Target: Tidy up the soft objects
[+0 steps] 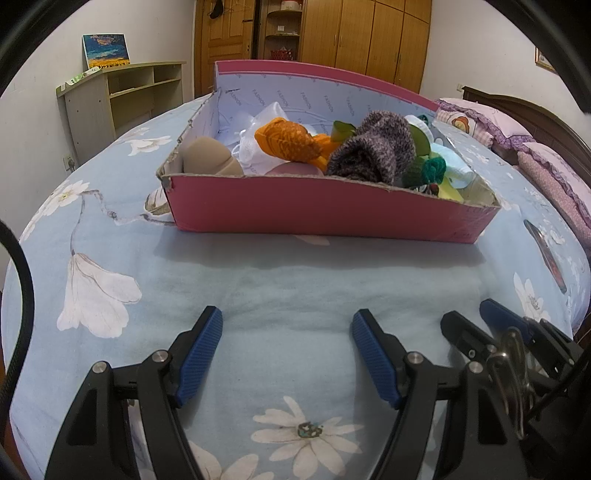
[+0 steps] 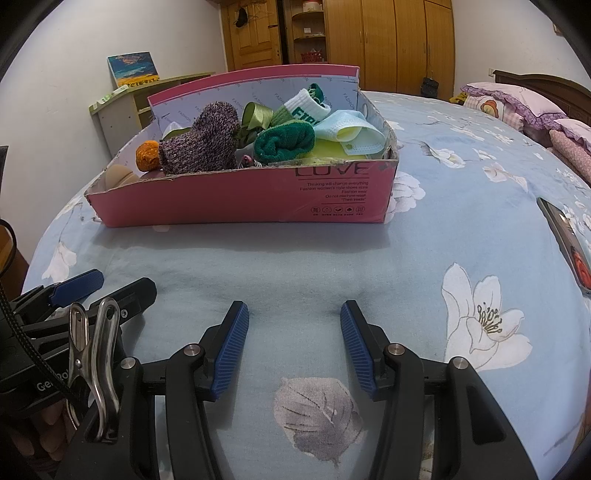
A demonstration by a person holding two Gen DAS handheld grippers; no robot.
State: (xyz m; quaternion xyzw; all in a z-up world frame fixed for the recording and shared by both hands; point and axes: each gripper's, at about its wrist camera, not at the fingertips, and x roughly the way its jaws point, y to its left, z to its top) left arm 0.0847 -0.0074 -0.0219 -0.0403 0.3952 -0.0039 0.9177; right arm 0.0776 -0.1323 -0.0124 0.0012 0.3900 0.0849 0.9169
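Note:
A pink cardboard box (image 1: 325, 210) sits on the bed ahead of both grippers; it also shows in the right wrist view (image 2: 236, 205). It holds soft items: an orange knit piece (image 1: 288, 142), a grey-purple knit sock (image 1: 373, 147) (image 2: 207, 142), a dark green rolled towel (image 2: 284, 142), a white-green sock (image 2: 306, 105), a face mask (image 2: 351, 134), a beige item (image 1: 208, 157). My left gripper (image 1: 287, 325) is open and empty above the sheet. My right gripper (image 2: 294, 314) is open and empty, beside the left one.
A blue floral bedsheet (image 1: 258, 280) covers the bed. A phone (image 2: 565, 240) lies on the sheet at the right. Pink pillows (image 1: 491, 122) lie at the far right. A shelf unit (image 1: 122, 96) with a painting and wooden wardrobes (image 1: 369, 33) stand behind.

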